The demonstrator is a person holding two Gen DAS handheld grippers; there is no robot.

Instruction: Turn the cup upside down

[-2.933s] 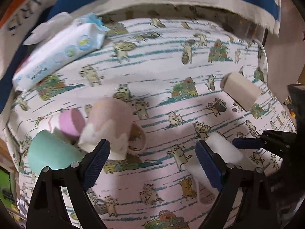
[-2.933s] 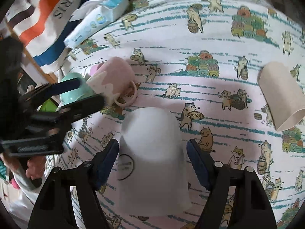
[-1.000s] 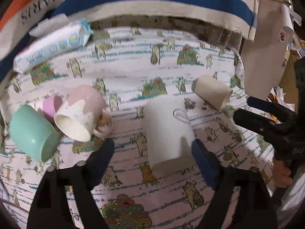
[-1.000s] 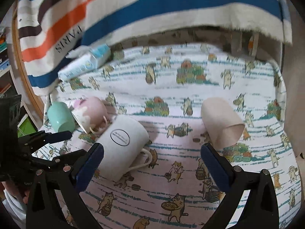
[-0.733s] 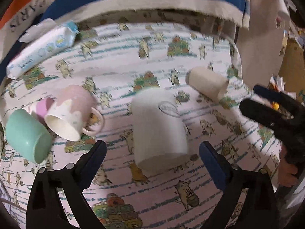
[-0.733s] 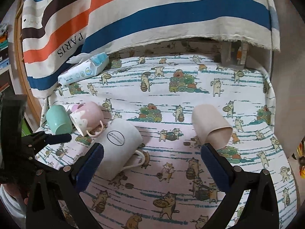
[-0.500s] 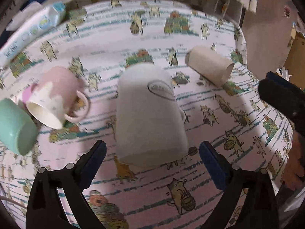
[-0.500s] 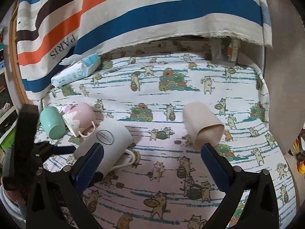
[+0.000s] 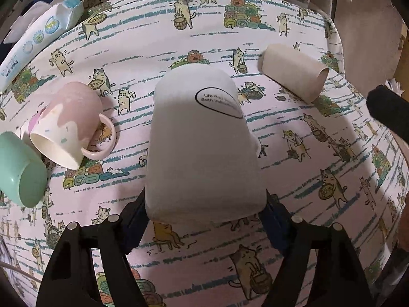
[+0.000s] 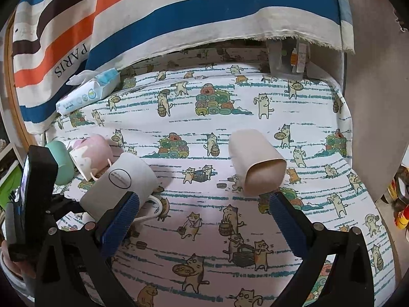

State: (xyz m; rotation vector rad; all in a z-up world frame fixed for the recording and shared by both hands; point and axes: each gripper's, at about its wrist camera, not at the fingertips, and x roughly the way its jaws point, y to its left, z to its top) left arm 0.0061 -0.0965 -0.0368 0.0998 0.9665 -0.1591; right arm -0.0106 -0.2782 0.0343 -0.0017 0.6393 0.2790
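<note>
The mint cup [image 9: 21,168] is cut off at the left frame edge, touching the pink mug [image 9: 67,125]. Centre: the white mug [image 9: 202,143] lies on its side on the cat-print surface [image 9: 306,179], rim hiding both pads of the left gripper [image 9: 204,212], which brackets it; contact cannot be confirmed. The beige cup [image 10: 257,165] lies apart. The right gripper [image 10: 204,220] is spread wide, holding nothing.

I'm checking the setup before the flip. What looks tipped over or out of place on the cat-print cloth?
All the cups lie on their sides: the white mug, which sits between the left hand-held gripper's fingers, the pink mug, the green cup and the beige cup. Nothing looks spilled or broken.
</note>
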